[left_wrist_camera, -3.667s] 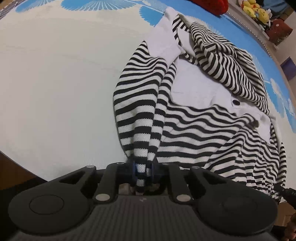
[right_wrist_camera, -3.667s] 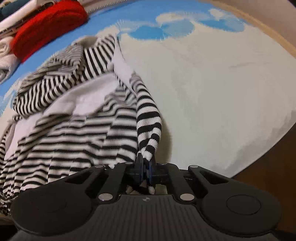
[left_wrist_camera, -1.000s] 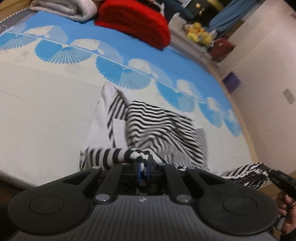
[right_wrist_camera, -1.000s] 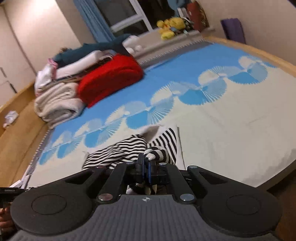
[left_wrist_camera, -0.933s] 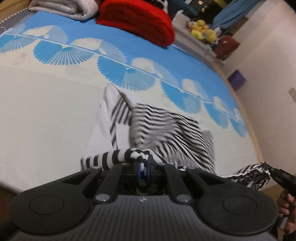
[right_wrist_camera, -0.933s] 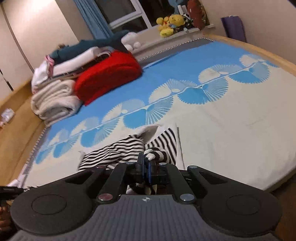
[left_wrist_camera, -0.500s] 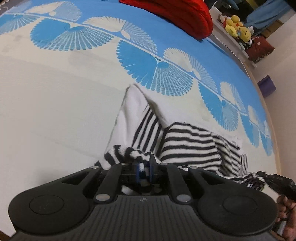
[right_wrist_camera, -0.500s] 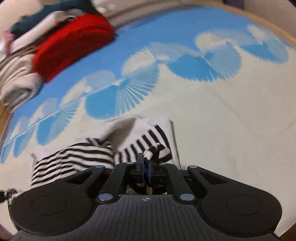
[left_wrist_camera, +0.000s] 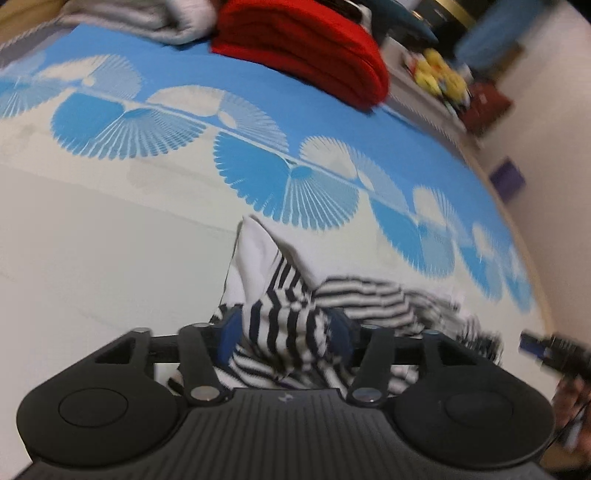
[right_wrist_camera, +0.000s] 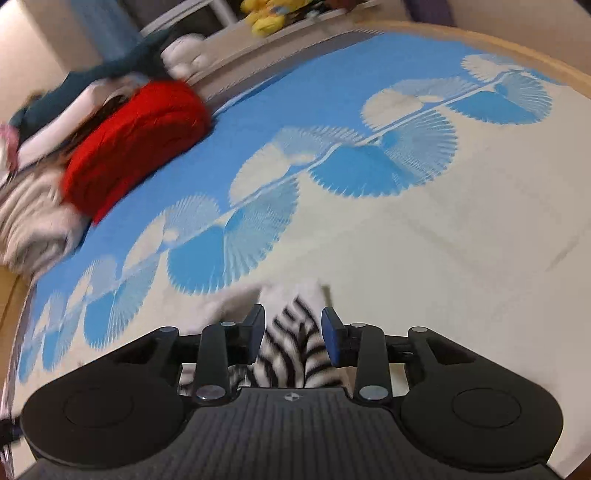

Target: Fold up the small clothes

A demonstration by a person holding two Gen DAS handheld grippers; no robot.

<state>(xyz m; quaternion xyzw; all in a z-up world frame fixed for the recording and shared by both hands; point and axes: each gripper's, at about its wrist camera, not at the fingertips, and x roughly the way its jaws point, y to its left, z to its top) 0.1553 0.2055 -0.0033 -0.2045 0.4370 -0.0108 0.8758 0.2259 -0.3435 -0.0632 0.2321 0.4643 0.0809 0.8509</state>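
A small black-and-white striped garment [left_wrist_camera: 288, 314] with white panels lies bunched on the cream part of the bed cover [left_wrist_camera: 92, 240]. My left gripper [left_wrist_camera: 284, 330] is open, its blue pads on either side of the striped cloth. My right gripper [right_wrist_camera: 293, 330] is open too, with the striped cloth [right_wrist_camera: 291, 343] lying loose between its pads. The right gripper also shows at the right edge of the left wrist view [left_wrist_camera: 546, 350], blurred. Both views are motion-blurred.
A red folded blanket [left_wrist_camera: 306, 48] and grey-white folded bedding [left_wrist_camera: 140, 14] lie at the far end of the bed; they also show in the right wrist view [right_wrist_camera: 136, 136]. Yellow plush toys [right_wrist_camera: 273, 14] sit on a shelf behind. The wooden bed frame edge [right_wrist_camera: 535, 55] runs along the right.
Both grippers were shut on the striped garment and have now opened, letting the cloth go onto the bed. Both cameras have tilted up and sit a little farther along the bed.
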